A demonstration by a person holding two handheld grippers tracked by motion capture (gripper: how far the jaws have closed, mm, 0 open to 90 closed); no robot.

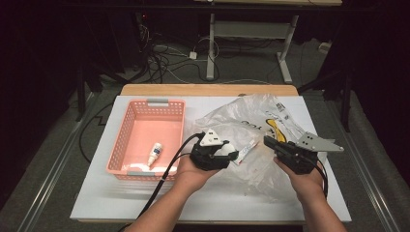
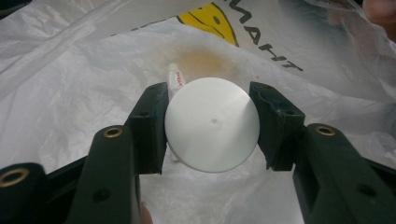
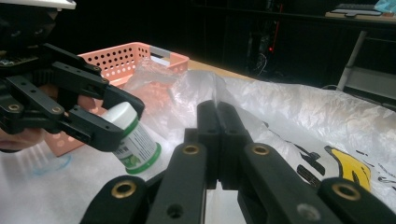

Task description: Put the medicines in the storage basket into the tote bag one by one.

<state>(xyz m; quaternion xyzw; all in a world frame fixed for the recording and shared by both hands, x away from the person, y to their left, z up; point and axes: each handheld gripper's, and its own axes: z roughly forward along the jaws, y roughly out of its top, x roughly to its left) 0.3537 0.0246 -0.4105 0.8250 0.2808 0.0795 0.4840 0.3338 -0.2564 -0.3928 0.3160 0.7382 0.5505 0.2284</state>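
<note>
White bottle (image 2: 212, 123) clamped between left gripper (image 2: 212, 126) jaws.

Both forearms come in from the bottom edge of the high view, angled slightly inward. Left gripper (image 1: 231, 153) held level, pointing right, jaws part-closed and clamped on a white bottle (image 2: 212, 124). Right gripper (image 1: 267, 140) held level, pointing left toward the other, jaws pressed fully together.
</note>
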